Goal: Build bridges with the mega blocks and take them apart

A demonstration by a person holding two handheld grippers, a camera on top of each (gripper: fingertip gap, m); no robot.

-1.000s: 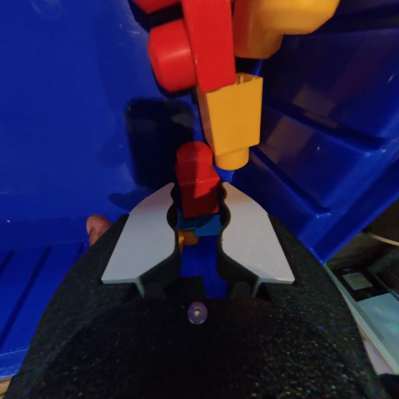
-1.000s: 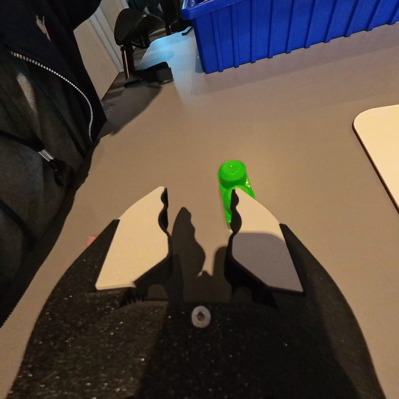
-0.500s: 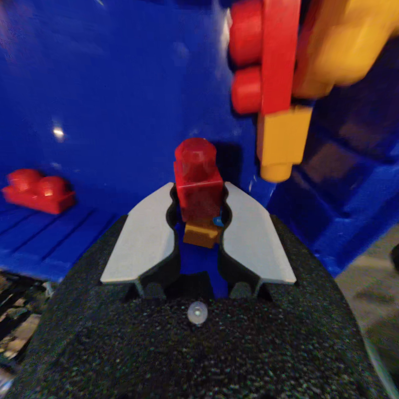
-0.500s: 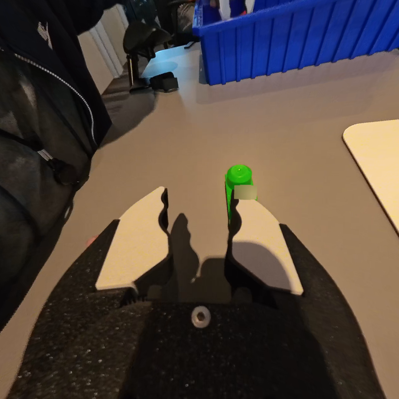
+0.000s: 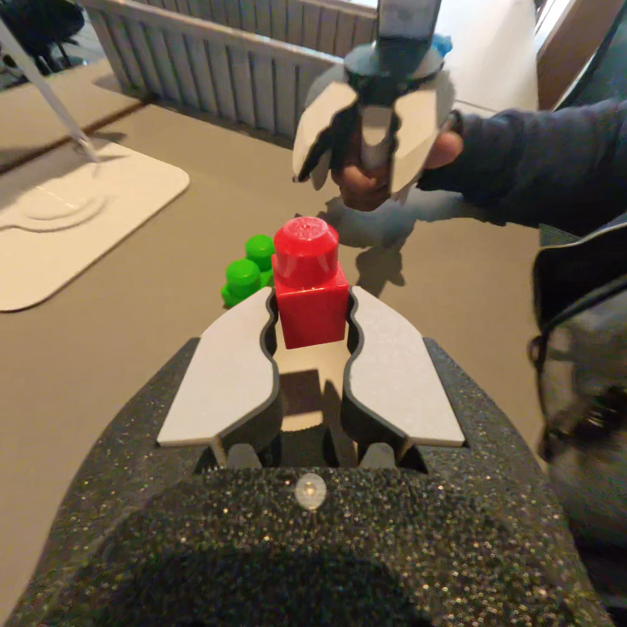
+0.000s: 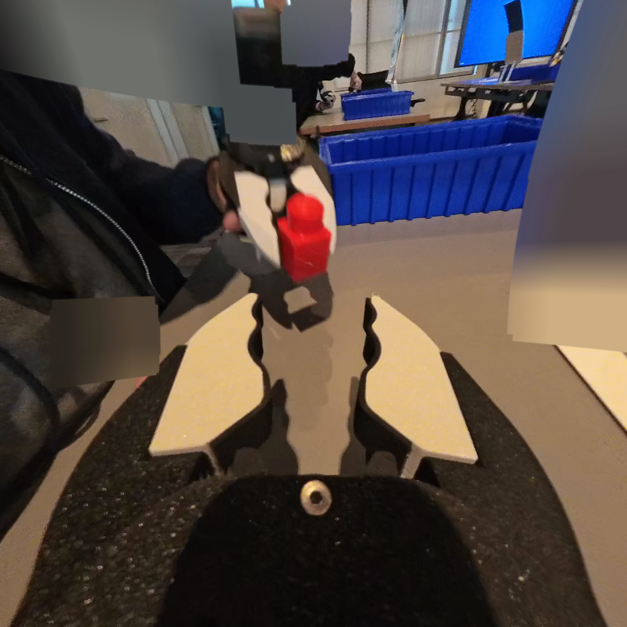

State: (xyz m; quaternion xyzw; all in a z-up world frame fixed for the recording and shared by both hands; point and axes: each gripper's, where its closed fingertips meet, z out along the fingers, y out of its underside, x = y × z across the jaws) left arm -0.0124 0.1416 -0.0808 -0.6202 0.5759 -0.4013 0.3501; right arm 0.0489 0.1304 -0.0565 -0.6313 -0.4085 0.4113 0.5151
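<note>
My left gripper (image 5: 310, 298) is shut on a red one-stud block (image 5: 310, 288) and holds it upright above the grey table. A green two-stud block (image 5: 247, 271) lies on the table just beyond it, to the left. My right gripper (image 6: 314, 305) is open and empty above the table. It faces the left gripper (image 6: 303, 247), which shows there with the red block (image 6: 303, 237) in its jaws. In the left wrist view the right gripper (image 5: 353, 166) hangs open beyond the blocks, held by a hand (image 5: 441, 149). The green block is hidden in the right wrist view.
A blue bin (image 6: 431, 169) stands at the far side of the table; it looks grey in the left wrist view (image 5: 217, 68). A white mat (image 5: 68, 210) lies at the left there and shows at the right edge (image 6: 604, 380) in the right wrist view. A dark-jacketed person (image 6: 84, 203) sits close. The grippers' ends are close to 8 centimeters from one another.
My left gripper has come out of the blue bin with the red block and now holds it over the table near the green block. My right gripper has lifted and tilted up.
</note>
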